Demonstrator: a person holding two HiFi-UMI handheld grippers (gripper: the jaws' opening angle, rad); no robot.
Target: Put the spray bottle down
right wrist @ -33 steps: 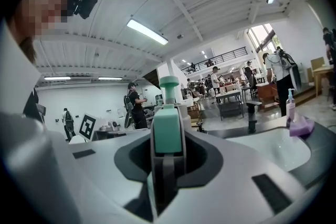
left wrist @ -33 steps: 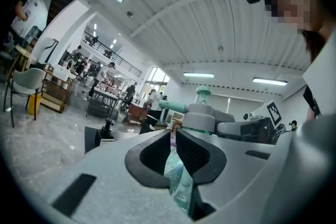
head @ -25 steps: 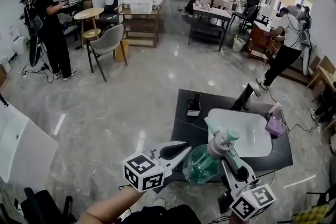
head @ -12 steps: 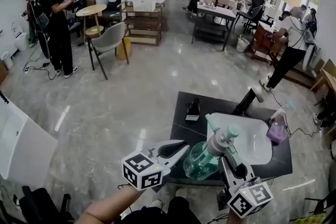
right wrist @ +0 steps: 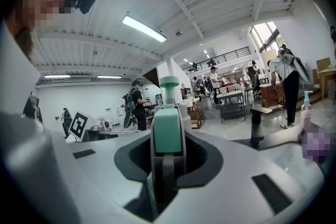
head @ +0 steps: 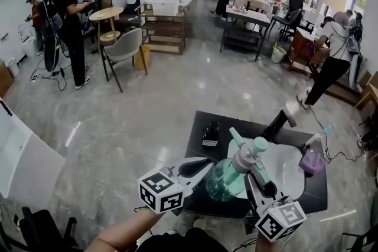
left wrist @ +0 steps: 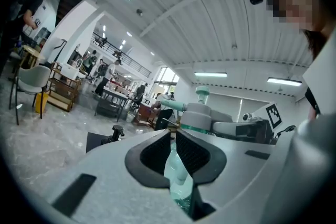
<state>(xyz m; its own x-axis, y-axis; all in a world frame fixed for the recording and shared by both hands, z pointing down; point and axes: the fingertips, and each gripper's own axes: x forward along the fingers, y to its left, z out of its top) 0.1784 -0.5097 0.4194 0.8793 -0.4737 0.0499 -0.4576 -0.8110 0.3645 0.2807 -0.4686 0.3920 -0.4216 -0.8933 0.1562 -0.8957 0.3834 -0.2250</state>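
Head view has the spray bottle [head: 227, 181] up in the air, upright with a slight tilt. It is over the near left part of a dark counter [head: 313, 192], just beside the left rim of a white sink [head: 289, 168]. Its green, see-through body hangs low, and the grey and teal sprayer head [head: 248, 156] points its nozzle up and to the left.

The right gripper [head: 254, 171] comes up from the lower right. Its jaws are closed partway on the bottle's neck, just under the sprayer head. Right gripper view bears this out: a teal and grey part of the sprayer fills the gap between the two pads, which press on it from both sides.

The left gripper [head: 208, 167] reaches in from the lower left, and its tips sit right against the side of the green body. Left gripper view shows its jaws drawn together at the tips with nothing clamped. The green body shows only through the slit behind them.

On the counter beyond the sink stand a black faucet [head: 277, 123] and, at the right rim, a purple bottle [head: 310, 161]. A small black object [head: 209, 134] sits near the counter's far left corner.
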